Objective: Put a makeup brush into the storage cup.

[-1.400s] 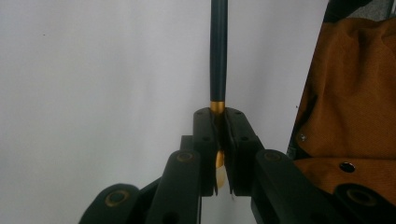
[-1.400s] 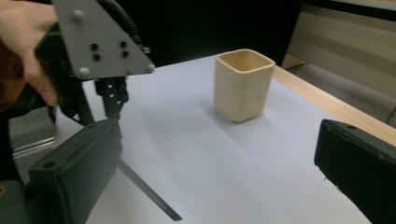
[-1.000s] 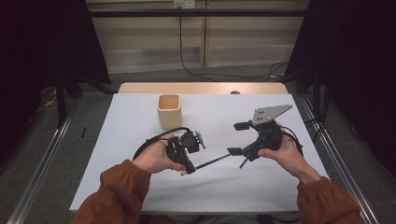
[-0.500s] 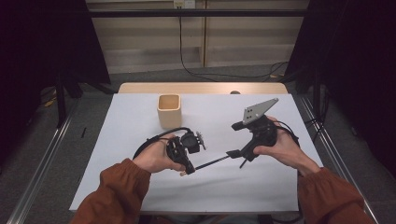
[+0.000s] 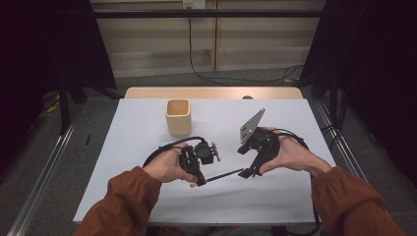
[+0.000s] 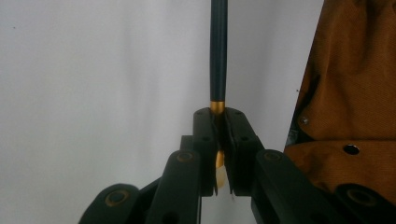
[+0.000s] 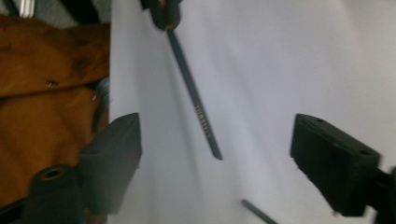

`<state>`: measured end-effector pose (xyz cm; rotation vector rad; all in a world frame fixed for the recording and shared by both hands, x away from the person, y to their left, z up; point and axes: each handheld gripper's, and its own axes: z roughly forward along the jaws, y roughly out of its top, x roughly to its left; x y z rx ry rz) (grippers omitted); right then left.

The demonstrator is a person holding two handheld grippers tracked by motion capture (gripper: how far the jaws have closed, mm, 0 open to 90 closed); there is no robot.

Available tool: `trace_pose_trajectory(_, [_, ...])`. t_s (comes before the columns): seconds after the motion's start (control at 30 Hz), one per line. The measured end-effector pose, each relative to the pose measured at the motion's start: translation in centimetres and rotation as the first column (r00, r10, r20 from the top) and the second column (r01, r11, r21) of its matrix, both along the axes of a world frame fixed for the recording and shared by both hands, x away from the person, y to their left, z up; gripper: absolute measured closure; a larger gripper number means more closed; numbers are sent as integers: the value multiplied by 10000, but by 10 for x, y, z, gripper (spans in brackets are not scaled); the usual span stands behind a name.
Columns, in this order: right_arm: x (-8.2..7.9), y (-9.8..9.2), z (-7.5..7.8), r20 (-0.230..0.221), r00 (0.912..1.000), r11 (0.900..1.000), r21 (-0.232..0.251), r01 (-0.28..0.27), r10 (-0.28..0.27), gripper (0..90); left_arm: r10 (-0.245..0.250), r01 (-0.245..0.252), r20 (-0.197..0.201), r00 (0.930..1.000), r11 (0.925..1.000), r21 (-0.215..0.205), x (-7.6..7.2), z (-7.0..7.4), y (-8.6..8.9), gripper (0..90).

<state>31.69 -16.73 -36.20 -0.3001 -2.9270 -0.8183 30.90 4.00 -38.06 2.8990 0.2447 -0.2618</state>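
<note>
A dark pencil (image 5: 223, 175) with a gold band lies almost level just above the white sheet. My left gripper (image 5: 196, 180) is shut on its gold-banded end, as the left gripper view shows: the jaws pinch the pencil (image 6: 218, 51) at the left gripper's tips (image 6: 218, 126). My right gripper (image 5: 249, 172) sits at the pencil's free end. In the right gripper view the pencil (image 7: 191, 100) runs down between the wide-apart jaws of the right gripper (image 7: 219, 137) without touching either pad. Those jaws have just been closing.
A tan square cup (image 5: 178, 116) stands upright behind the left hand. The white sheet (image 5: 295, 196) covers the table, with a wooden strip (image 5: 211, 92) along the far edge. Orange sleeves enter from the bottom. Floor rails and dark curtains flank the table.
The right gripper has moved left toward the pencil's free end and tilted, its grey plate turning more upright. The left hand and the pencil have stayed put.
</note>
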Motion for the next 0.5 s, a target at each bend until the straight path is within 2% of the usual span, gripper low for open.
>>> trace_pose_trajectory(0.07, [-1,3,-4,-94,9994,9992,-225,-344,342,266,167,-167,-41,9999,9998,-105,-2,-1,-1,842])
trace_pose_trajectory(0.13, [-2,6,-6,-171,9987,9978,-460,-482,474,283,-91,91,-13,10000,9999,67,-1,-1,-1,842])
trace_pose_trajectory(0.2, [-2,8,-8,-281,9980,9964,-615,-577,561,285,-121,120,86,9999,9999,103,-5,-1,-4,842])
trace_pose_trajectory(0.23, [-2,9,-8,-368,9975,9951,-772,-624,597,288,151,-151,44,9999,9999,-36,-8,-2,-5,842])
trace_pose_trajectory(0.27, [-2,9,-9,-448,9974,9944,-869,-608,570,291,-87,86,83,9999,9999,120,-8,-2,-6,842])
trace_pose_trajectory(0.33, [-2,10,-10,-600,9967,9920,-1101,-611,548,312,-217,216,54,9997,9996,183,-9,-4,-7,842])
trace_pose_trajectory(0.43, [-4,13,-13,-615,9963,9840,-1639,-701,608,336,-201,200,35,9998,9994,272,-7,-7,-8,842])
trace_pose_trajectory(0.5, [-4,15,-14,-700,9947,9829,-1626,-863,758,379,-185,185,-27,9998,9993,334,-5,-8,-9,842])
